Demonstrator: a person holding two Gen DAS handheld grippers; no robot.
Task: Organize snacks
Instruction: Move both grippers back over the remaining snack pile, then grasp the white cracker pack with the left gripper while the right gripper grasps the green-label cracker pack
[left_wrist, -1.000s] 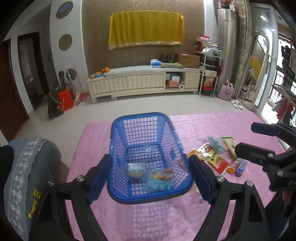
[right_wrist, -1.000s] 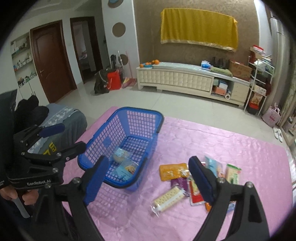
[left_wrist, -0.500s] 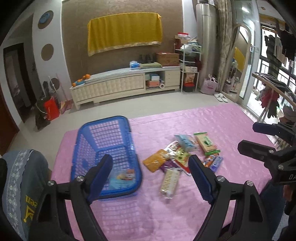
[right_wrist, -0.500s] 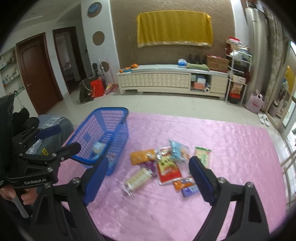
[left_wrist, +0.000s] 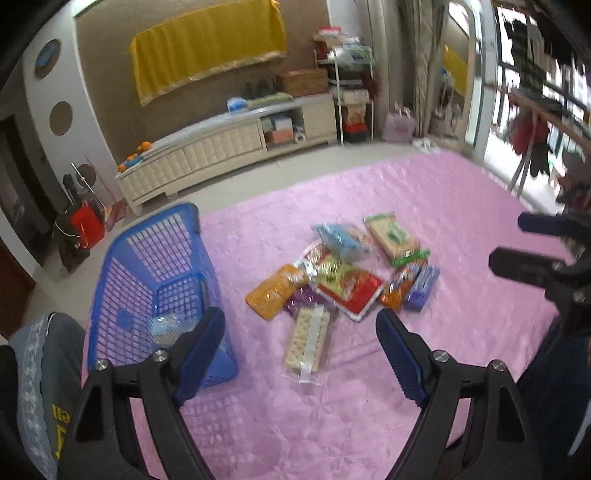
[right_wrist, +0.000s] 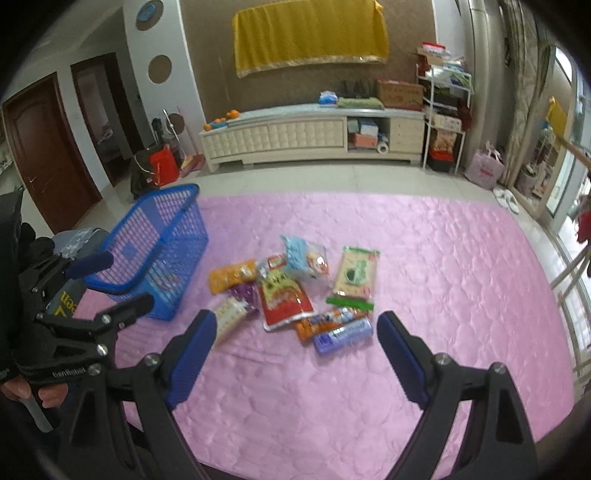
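The snacks lie in a loose overlapping heap mid-surface: a clear-wrapped pale cracker pack (left_wrist: 308, 341) nearest the left gripper, an orange foil pouch (left_wrist: 271, 290), a red-and-yellow flat pouch (left_wrist: 345, 282), a purple wrapper (left_wrist: 301, 297) partly buried under them, a light-blue bag (left_wrist: 338, 236), a green-and-cream flat pack (left_wrist: 393, 238), an orange stick pack (right_wrist: 327, 320) and a lilac stick pack (right_wrist: 343, 336). A blue perforated plastic basket (left_wrist: 155, 273) stands just beside the heap, w/ at least one small packet already seen inside.

Left gripper (left_wrist: 301, 341) is held spread wide above the cracker pack, nothing between its jaws. Right gripper (right_wrist: 295, 349) is likewise spread & empty, near the two stick packs.

Risks, as judged: since packs overlap, two could be pinched at once, or a neighbour dragged across the pink quilted cloth (right_wrist: 443, 258) covering the surface. Slick film wrappers may slip from flat pads if only an edge is caught. Crackers could be crushed by a hard squeeze. The cloth itself could be snagged if a jaw is lowered too far. Both grippers are aimed at one small heap, so a clash is possible. The light basket could be nudged by the left one.
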